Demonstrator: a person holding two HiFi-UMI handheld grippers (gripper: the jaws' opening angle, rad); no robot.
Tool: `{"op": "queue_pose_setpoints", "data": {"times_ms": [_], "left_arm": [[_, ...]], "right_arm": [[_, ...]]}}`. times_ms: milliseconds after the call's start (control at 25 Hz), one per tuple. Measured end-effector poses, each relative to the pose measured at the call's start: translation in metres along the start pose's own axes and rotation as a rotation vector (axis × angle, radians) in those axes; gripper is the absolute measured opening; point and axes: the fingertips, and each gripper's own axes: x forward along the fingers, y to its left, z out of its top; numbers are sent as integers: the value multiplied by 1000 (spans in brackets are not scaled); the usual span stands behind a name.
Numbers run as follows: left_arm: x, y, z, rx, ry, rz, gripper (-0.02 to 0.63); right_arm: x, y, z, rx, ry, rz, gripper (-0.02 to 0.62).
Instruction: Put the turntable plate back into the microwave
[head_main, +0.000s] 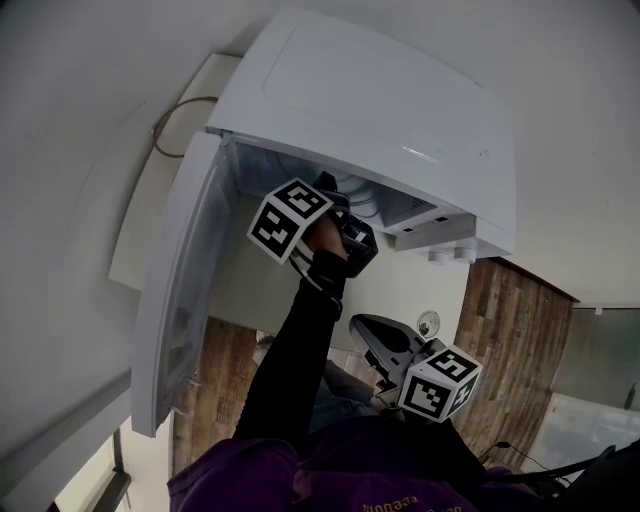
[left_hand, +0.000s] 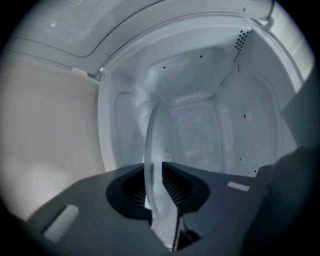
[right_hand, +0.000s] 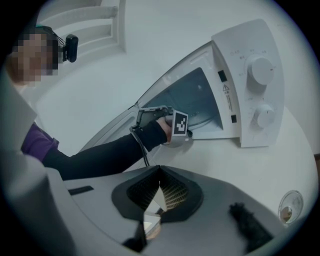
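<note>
The left gripper (left_hand: 153, 170) pinched the glass plate (left_hand: 152, 132) by its thin edge. The plate reached into the open microwave (left_hand: 235, 115). It looked hard, smooth and slippery, and I think it would break if dropped. It was likely heavy for so small a grip, so the edge needed a firm hold. The right gripper (right_hand: 159, 176) was pressed together on nothing, back from the oven.

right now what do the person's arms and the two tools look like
The left tool and right tool are dark grey and wedge-shaped, with ribbed inner faces. Each bears a white cube with black square markers: left cube, right cube. The left arm wears a black sleeve under a purple top. A thin black cable loops by that wrist.
</note>
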Motion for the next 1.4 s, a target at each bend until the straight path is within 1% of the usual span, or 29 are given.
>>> {"op": "queue_pose_setpoints", "data": {"times_ms": [160,240,320,480,640,800,1080,1400], "left_arm": [[1,0,2,101,-5,84,81],[1,-1,4,152,-13,109,92],[2,-1,6,219,-20,138,104],[3,-3,9,371,-48,208,150],[3,-1,11,466,-53,255,175],[8,-2,10,537,-64,255,195],[4,-2,13,709,-124,242,229],[1,2,20,780,-94,344,273]], "right_arm": [[1,1,1,0,2,5,9],[1,1,1,1,1,6,9],[1,1,1,2,-2,8,9],[1,1,2,7,-11,16,9],[-1,0,3,4,-11,9,9],[-1,-1,5,1,-14,8,9],[3,0,5,-3,-10,14,9],[4,0,5,-8,-5,16,9]]}}
